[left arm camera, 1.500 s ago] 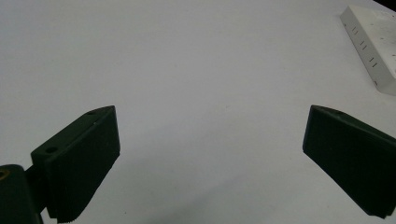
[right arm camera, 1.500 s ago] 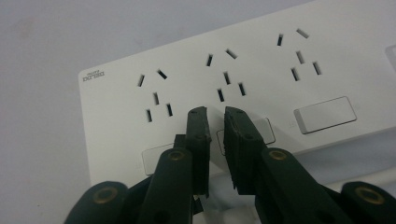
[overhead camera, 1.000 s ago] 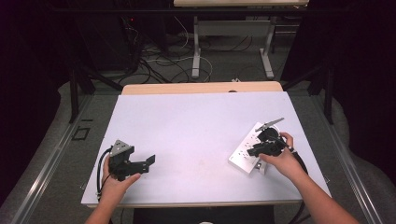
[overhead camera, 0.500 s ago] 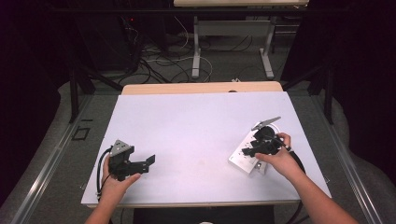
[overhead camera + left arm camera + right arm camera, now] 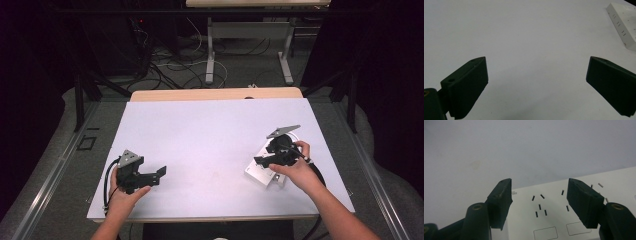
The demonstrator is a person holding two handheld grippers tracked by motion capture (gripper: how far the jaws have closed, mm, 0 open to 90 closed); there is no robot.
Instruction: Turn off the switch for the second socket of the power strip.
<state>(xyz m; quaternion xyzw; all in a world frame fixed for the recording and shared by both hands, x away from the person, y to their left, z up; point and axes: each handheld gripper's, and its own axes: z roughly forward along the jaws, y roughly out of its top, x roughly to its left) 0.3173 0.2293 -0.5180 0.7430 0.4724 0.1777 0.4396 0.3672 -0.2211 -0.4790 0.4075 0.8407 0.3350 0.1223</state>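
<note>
The white power strip lies flat at the right of the white worktop, where the right gripper, jaws parted and empty, has drifted leftward over its sockets, suggesting an approach; the left gripper stays idle, jaws wide open.
</note>
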